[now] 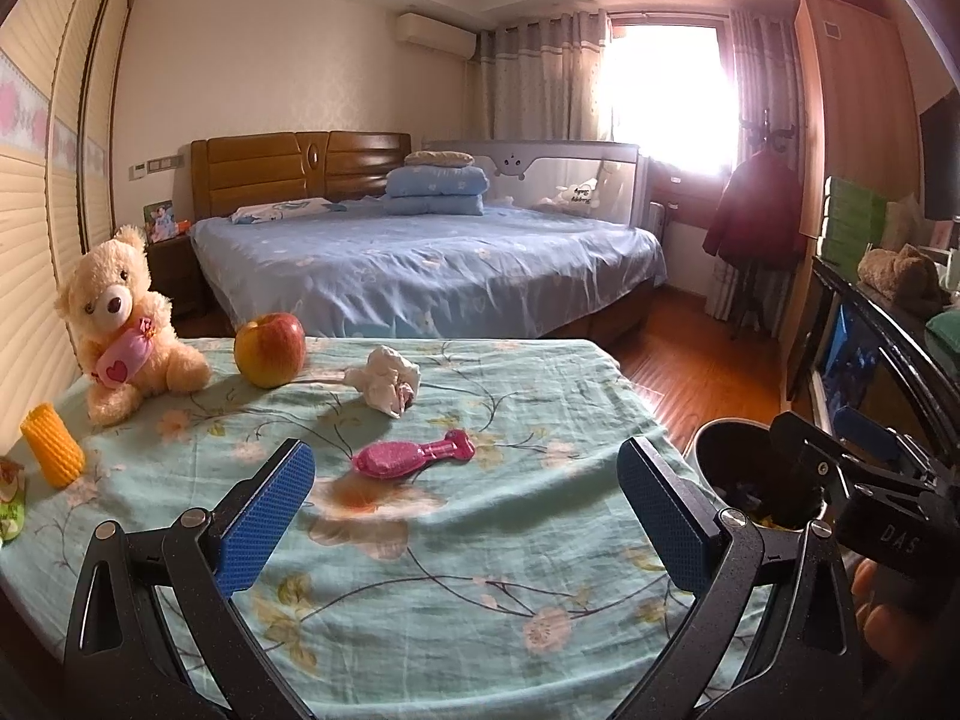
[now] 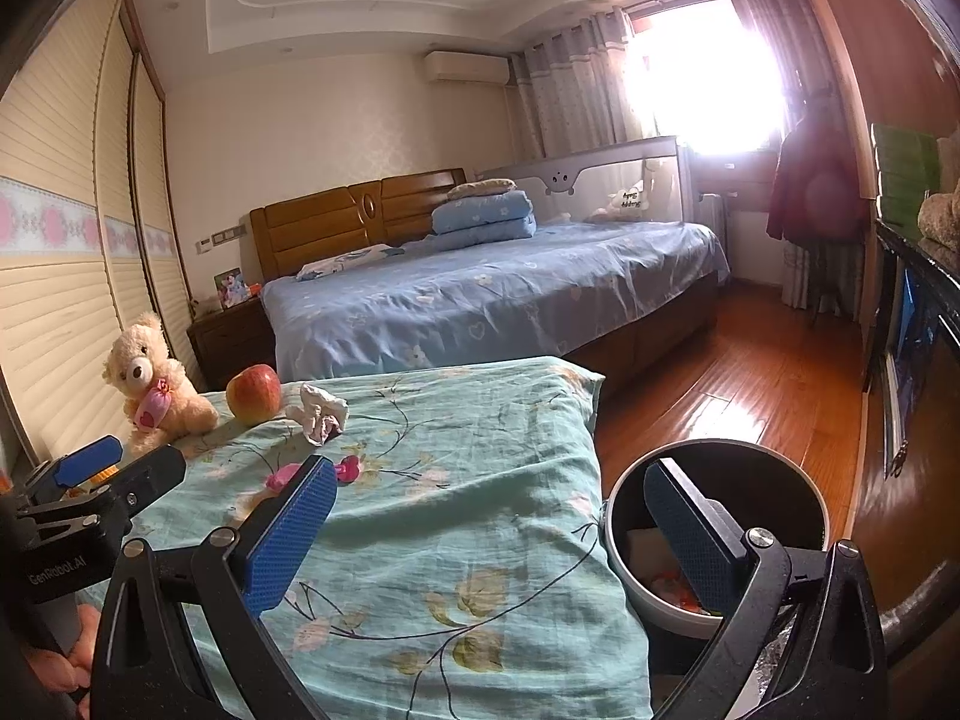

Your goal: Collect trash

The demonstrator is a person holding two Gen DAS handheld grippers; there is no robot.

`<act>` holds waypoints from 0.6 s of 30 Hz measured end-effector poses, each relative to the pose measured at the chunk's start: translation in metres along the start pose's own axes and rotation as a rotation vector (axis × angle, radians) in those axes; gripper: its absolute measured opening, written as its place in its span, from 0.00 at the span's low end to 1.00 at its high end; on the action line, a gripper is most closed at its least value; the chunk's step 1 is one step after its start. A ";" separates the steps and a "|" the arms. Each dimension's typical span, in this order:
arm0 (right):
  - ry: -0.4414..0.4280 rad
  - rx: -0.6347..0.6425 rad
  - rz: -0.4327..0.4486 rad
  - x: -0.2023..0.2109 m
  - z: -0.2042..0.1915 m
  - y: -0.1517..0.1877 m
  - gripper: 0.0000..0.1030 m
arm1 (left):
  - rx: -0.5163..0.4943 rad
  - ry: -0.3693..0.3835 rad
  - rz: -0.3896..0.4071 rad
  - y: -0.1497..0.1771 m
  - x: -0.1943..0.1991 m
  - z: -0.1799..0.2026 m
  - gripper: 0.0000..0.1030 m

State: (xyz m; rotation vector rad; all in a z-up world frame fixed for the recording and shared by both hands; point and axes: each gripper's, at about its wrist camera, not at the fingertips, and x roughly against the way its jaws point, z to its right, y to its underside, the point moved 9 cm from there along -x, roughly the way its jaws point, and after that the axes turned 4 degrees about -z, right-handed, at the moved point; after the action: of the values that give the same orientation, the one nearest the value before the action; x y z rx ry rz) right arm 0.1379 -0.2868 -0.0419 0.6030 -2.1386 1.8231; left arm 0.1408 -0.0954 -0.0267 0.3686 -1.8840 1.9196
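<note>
Beside the table [image 2: 480, 540], the bin [image 2: 822, 516] holds scraps — white, orange.

The left gripper [image 1: 465, 525] hovers low over the floral-clothed surface [image 1: 480, 588], its blue-padded fingers [image 1: 264, 516] spread wide and empty. Beyond them lies a pink brush [image 1: 411, 455], then a crumpled white tissue [image 1: 390, 380]. An apple [image 1: 269, 349], a teddy bear [image 1: 123, 324] and a yellow corn toy [image 1: 53, 445] sit left. The right gripper [image 1: 840, 450] hangs over a dark bin [image 1: 738, 468] at the right edge
</note>
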 end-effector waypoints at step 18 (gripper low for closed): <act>-0.003 -0.001 -0.002 0.002 -0.001 0.000 1.00 | -0.005 0.007 -0.002 0.000 0.001 0.003 1.00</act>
State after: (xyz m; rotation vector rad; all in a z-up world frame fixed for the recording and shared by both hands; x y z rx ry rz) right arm 0.1363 -0.2857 -0.0409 0.6072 -2.1401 1.8212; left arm 0.1393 -0.0983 -0.0257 0.3617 -1.8828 1.9127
